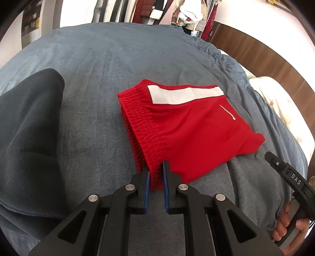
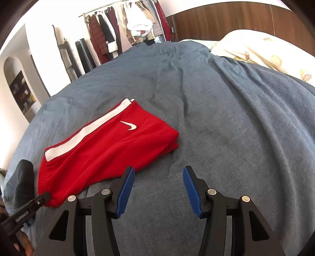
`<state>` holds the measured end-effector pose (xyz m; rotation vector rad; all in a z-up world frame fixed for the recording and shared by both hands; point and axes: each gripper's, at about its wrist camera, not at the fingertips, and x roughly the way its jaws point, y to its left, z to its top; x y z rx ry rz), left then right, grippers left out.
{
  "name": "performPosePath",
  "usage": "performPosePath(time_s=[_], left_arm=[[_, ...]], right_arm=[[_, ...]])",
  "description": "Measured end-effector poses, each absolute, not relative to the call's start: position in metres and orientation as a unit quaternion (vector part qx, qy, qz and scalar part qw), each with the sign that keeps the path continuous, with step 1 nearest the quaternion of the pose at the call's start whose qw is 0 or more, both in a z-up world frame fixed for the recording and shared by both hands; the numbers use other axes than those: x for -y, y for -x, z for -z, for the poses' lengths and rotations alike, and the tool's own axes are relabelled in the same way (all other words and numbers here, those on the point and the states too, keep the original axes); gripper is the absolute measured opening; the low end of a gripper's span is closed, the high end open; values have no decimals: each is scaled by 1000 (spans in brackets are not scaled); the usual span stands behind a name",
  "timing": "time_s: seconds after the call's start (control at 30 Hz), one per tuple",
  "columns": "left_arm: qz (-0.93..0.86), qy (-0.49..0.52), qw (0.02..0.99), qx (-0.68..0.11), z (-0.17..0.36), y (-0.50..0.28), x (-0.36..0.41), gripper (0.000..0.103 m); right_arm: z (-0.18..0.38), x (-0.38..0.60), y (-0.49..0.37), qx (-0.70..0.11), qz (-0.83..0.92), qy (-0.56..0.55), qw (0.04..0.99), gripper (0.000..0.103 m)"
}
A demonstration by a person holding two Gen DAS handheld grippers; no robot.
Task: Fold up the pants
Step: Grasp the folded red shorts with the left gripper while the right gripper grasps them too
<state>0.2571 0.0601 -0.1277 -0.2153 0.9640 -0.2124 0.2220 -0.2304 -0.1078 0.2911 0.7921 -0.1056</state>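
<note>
Red shorts [image 1: 189,130] with a white stripe and a small white swoosh lie folded on the blue-grey blanket [image 1: 98,69]. My left gripper [image 1: 156,167] is shut on the near corner of their ribbed waistband. In the right wrist view the same red shorts [image 2: 106,149] lie left of centre, and my right gripper [image 2: 158,173] is open and empty just right of their near edge, above bare blanket [image 2: 226,118]. The left gripper's tip [image 2: 42,198] shows at the shorts' lower left corner there.
A dark grey garment [image 1: 29,128] lies on the blanket to the left. A floral pillow [image 2: 261,51] and a wooden headboard [image 2: 236,17] are at the far right. A rack of hanging clothes [image 2: 126,25] stands beyond the bed.
</note>
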Motion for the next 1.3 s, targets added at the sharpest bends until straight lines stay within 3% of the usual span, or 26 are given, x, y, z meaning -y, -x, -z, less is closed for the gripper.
performPosePath(time_s=[0.17,0.27,0.43,0.6,0.9,1.3], left_arm=[[85,79,878,-465,129,-256,-55,21],[68,56,885,-457,122,-249,-52,40],[44,34,900,-432,104,-232,-51,52],[34,13,914,-404,87,-232,-48,54],[25,-1,913,-408,94,-247,-46,55],[31,25,905,-424,112,-256,-43,57]], right_arm=[[110,236,-221,-390,58,-151,907,51],[109,239,-218,-389,60,-155,906,51],[107,247,-213,-384,60,-166,906,51],[105,253,-213,-370,56,-191,907,59],[106,258,-239,-343,68,-202,915,58],[134,269,-267,-371,62,-260,889,58]])
